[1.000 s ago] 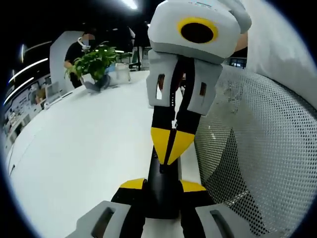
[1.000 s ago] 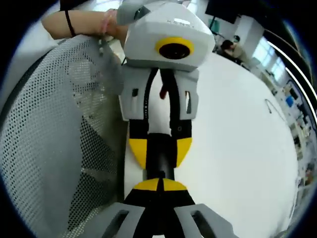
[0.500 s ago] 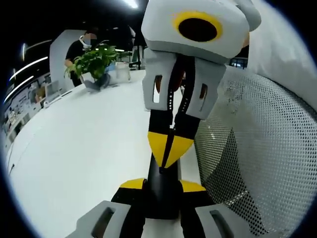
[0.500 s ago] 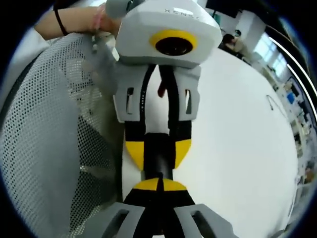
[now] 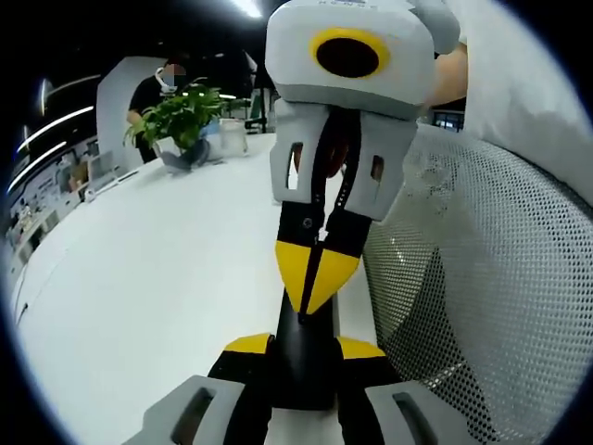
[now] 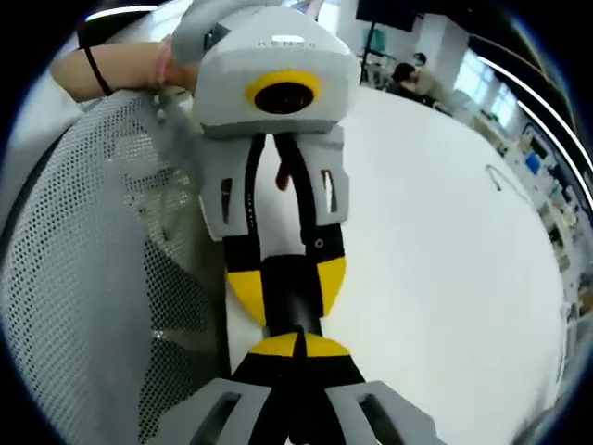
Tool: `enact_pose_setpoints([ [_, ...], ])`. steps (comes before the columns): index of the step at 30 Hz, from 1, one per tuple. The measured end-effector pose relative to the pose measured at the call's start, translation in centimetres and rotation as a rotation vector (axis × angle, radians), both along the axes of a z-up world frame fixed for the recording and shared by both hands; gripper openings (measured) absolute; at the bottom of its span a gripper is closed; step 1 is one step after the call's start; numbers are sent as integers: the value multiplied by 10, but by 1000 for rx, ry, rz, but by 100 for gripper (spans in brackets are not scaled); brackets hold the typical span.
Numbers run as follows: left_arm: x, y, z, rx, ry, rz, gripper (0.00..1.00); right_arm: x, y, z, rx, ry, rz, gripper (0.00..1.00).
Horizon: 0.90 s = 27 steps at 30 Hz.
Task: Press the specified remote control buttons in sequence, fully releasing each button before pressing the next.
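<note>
A broad white tabletop (image 5: 157,278) runs away into the room, glossy and mostly bare. At its far end in the left gripper view stands a potted plant (image 5: 181,116) with a pale container (image 5: 232,137) just beside it. In the right gripper view a thin dark cable (image 6: 500,176) lies on the white surface near the far right edge.

Two handheld grippers, each with a pale grey housing, black jaws tipped in yellow and slotted grey side plates: the left gripper (image 5: 301,350) at lower centre, the right gripper (image 6: 296,346) likewise. A black band and a pink band circle the person's wrist (image 6: 130,67) at upper left.
</note>
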<state>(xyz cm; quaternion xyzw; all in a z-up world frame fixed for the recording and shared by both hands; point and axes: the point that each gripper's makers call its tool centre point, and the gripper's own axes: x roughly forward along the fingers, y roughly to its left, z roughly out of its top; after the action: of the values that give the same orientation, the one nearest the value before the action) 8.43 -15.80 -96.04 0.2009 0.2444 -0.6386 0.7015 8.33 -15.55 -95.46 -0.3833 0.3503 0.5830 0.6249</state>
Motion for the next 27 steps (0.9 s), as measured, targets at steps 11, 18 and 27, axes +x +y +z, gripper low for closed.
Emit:
enact_pose_setpoints([
  [11, -1, -2, 0, 6, -10, 39, 25, -4, 6, -1, -34, -87, 183, 0],
  [18, 1, -3, 1, 84, 76, 144, 26, -2, 6, -2, -68, -53, 164, 0],
  [27, 3, -17, -5, 137, -2, 95, 26, 0, 12, 0, 17, 58, 81, 0],
])
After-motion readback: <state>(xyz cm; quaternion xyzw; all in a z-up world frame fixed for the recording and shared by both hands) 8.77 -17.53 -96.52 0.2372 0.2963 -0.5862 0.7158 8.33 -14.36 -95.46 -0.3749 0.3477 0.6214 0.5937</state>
